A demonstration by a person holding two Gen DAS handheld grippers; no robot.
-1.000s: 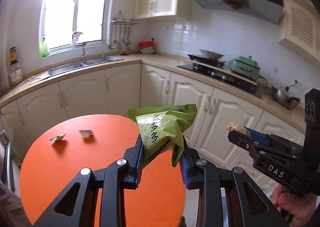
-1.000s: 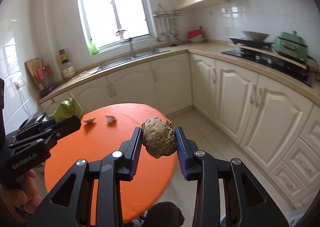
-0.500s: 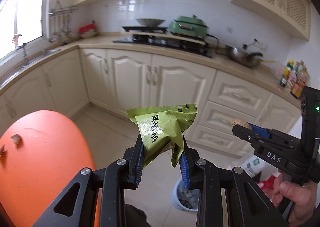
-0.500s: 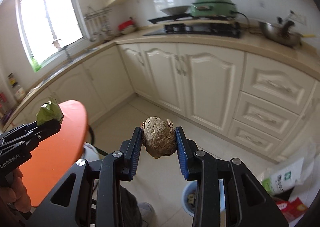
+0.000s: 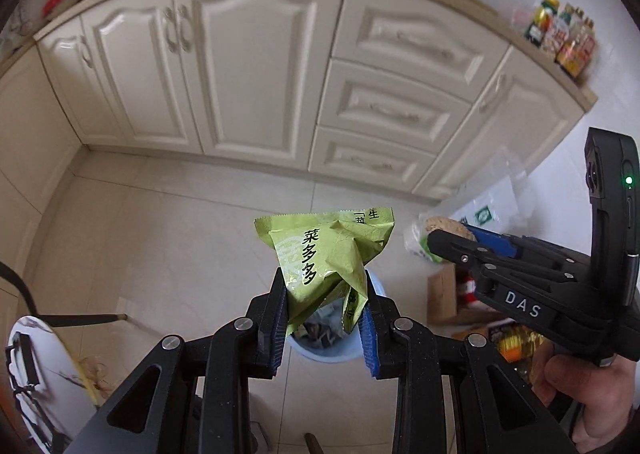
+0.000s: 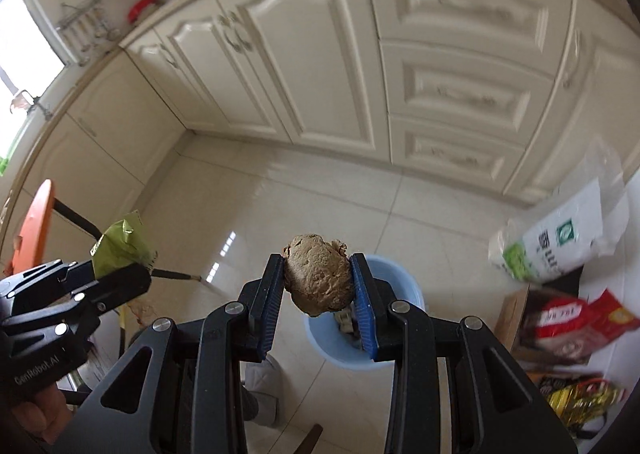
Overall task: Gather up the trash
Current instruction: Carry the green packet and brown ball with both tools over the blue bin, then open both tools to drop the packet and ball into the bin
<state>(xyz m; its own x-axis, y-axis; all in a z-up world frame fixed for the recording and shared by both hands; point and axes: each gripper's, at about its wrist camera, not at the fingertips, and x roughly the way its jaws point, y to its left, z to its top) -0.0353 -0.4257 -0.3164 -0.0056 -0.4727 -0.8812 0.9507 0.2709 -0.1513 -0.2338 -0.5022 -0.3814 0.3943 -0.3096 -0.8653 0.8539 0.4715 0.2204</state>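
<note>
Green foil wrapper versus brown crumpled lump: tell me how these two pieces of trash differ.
The green foil wrapper is shiny, printed with black characters and creased into flat folds; the brown crumpled lump is matte, unprinted and rounded. The wrapper sticks out well beyond the left gripper, while the lump sits compactly between the right gripper's pads. Both are clamped and held above the light blue bin.

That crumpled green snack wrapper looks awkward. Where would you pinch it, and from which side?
Pinch the green snack wrapper at its narrow gathered lower end, coming from below, as the left gripper does now, one pad on each flat face. There the folds bunch into a firm wad; the wide serrated top flares out loose and would probably crumple or slip.
</note>
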